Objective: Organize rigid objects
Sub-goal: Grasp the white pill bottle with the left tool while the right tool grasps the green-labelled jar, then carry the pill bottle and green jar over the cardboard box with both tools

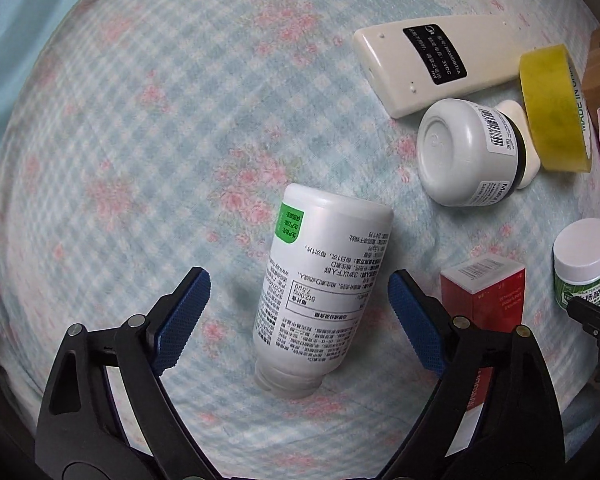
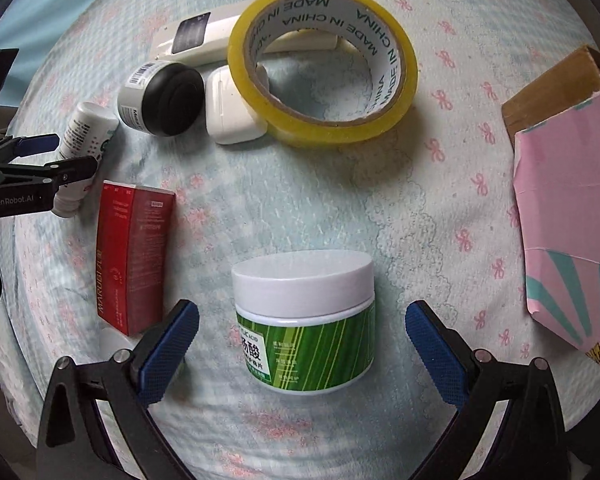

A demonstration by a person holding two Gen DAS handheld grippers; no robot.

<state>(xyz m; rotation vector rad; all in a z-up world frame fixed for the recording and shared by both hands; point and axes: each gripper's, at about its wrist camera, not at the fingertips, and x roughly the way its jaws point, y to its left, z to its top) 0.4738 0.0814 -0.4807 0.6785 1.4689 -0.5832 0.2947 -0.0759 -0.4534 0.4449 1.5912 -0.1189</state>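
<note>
A white pill bottle [image 1: 320, 280] lies on its side on the checked bedsheet, between the open fingers of my left gripper [image 1: 300, 296], untouched. It also shows in the right wrist view [image 2: 85, 136], with the left gripper [image 2: 66, 158] around it. A green jar with a white lid [image 2: 305, 320] stands upright between the open fingers of my right gripper [image 2: 302, 330], with gaps on both sides. The jar also shows in the left wrist view [image 1: 584, 266].
A red box [image 2: 134, 260] lies left of the jar. Further back lie a yellow tape roll [image 2: 322, 62], a white earbud case [image 2: 230, 106], a grey jar with a black lid [image 2: 162, 98] and a cream remote [image 1: 432, 64]. A pink cardboard box [image 2: 572, 208] sits at the right.
</note>
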